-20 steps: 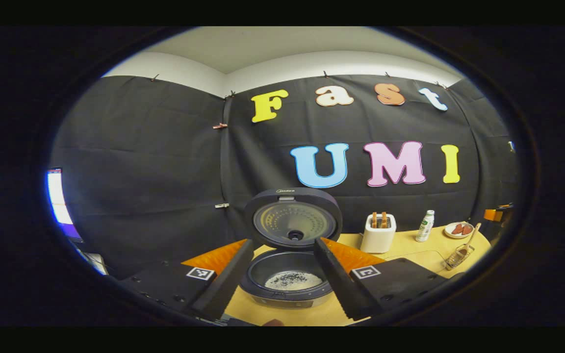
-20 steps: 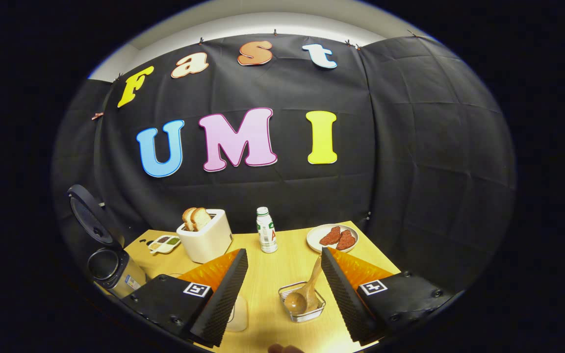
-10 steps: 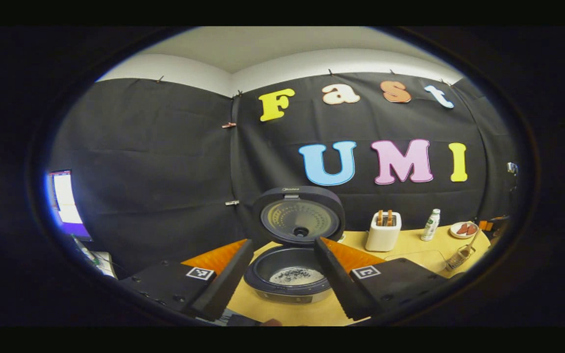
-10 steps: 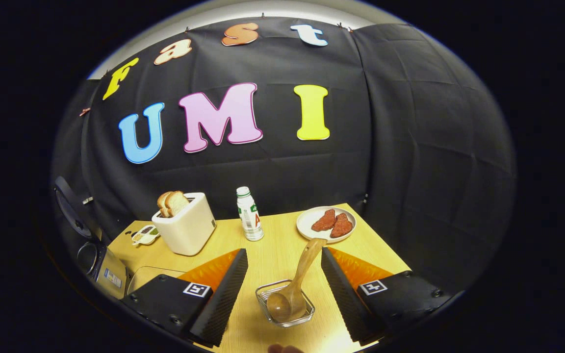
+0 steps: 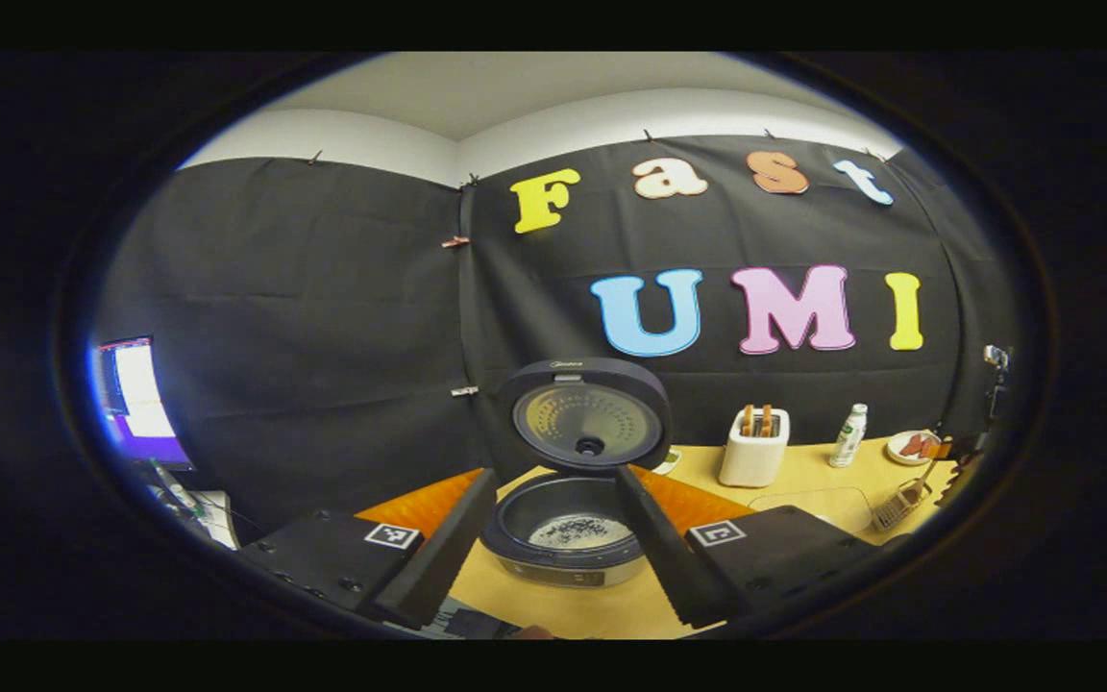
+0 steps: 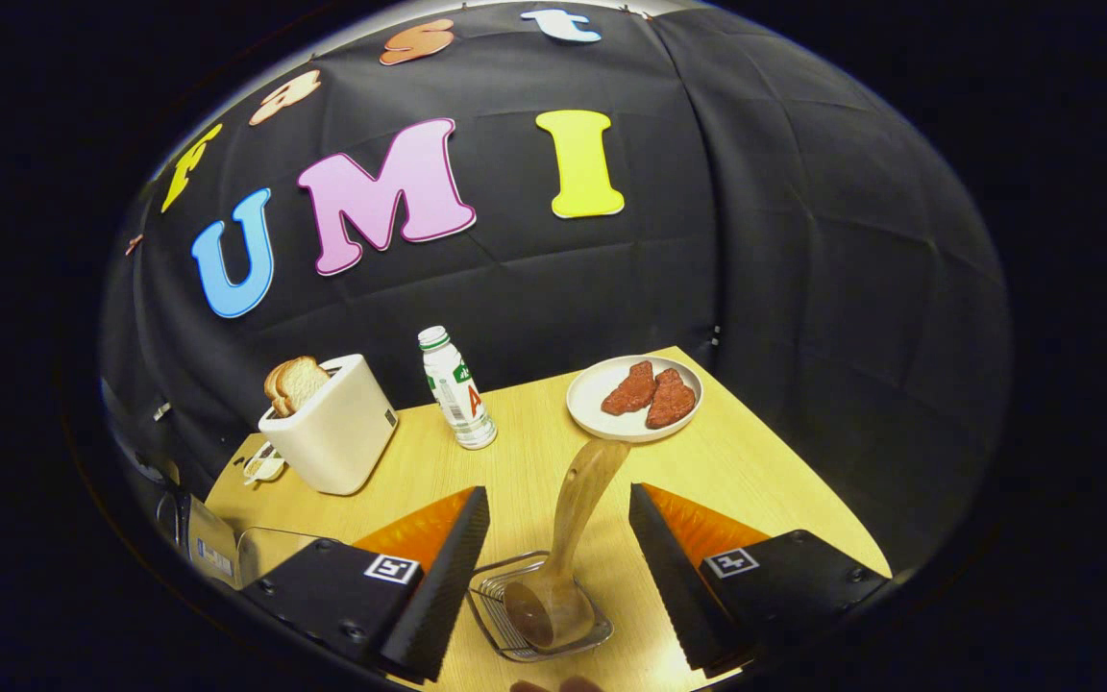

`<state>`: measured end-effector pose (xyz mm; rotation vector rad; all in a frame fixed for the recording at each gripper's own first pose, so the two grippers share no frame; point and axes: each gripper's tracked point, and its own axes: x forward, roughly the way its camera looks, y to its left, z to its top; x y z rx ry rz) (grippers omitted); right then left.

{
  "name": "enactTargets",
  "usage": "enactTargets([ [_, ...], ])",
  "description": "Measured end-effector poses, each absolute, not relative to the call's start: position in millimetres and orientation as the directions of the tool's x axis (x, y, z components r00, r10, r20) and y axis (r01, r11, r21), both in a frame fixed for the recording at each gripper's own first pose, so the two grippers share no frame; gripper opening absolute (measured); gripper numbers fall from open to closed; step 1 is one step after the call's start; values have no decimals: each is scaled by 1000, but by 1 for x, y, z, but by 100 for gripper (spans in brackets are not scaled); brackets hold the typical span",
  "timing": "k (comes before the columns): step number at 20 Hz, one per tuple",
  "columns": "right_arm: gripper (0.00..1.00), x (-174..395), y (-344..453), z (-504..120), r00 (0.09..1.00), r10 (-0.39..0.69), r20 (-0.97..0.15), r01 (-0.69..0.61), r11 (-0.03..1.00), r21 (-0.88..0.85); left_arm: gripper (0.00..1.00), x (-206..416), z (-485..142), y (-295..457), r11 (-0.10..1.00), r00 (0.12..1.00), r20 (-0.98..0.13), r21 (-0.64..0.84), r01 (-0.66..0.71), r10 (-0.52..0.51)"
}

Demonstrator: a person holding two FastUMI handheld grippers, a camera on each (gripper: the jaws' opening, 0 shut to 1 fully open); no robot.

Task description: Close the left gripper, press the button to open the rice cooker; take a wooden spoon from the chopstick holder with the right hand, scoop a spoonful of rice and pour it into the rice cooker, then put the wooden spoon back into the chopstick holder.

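Right gripper view looks down on a smooth, rounded wooden spoon (image 6: 568, 538), bowl end sunk in a small wire-mesh chopstick holder (image 6: 534, 620) and curved handle leaning up and away toward the far side of the pale wood-grain table (image 6: 765, 471). The right claw (image 6: 553, 567) is released, its ridged fingers (image 6: 438, 586) spread on either side of the handle and touching nothing. That straddle suggests it is lined up to pinch the handle above the basket; the tilted handle gives a free stretch to grip, though a rounded polished stem could slip or pivot between the pads.

Beyond stand a glossy cream toaster (image 6: 328, 437) with two slices of bread up in its slot, a small white plastic bottle (image 6: 455, 399) with a green cap, and a round white plate (image 6: 635, 399) carrying two reddish pieces of meat.

Left gripper view shows the dark round rice cooker (image 5: 568, 533) with its lid (image 5: 584, 413) already swung upright, perforated metal inner face toward the camera. The inner pot holds a shallow layer of something pale with dark specks. The button step looks done, so the left claw (image 5: 553, 553) hangs back with its fingers parted, framing the open pot and holding nothing. Far to the right on the same table, the wire holder and spoon appear small beside the other gripper, well apart from the cooker, so a loaded spoon would have to travel level across the table.
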<state>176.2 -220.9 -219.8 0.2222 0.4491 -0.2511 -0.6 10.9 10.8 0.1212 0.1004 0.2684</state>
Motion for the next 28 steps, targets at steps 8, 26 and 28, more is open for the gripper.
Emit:
enactTargets([
  [8, 77, 186, -220, -232, 857, -132, -498, 287, 925, 250, 87, -8, 7, 0, 956, 956, -97, 134, -261, 275],
  [26, 19, 161, -204, -215, 863, -88, -498, 227, 947, 226, 87, -14, -2, -7, 960, 960, -110, 139, -243, 259],
  [28, 19, 150, -200, -210, 864, -89, -495, 221, 952, 214, 87, -14, -3, -6, 962, 960, -112, 129, -241, 256],
])
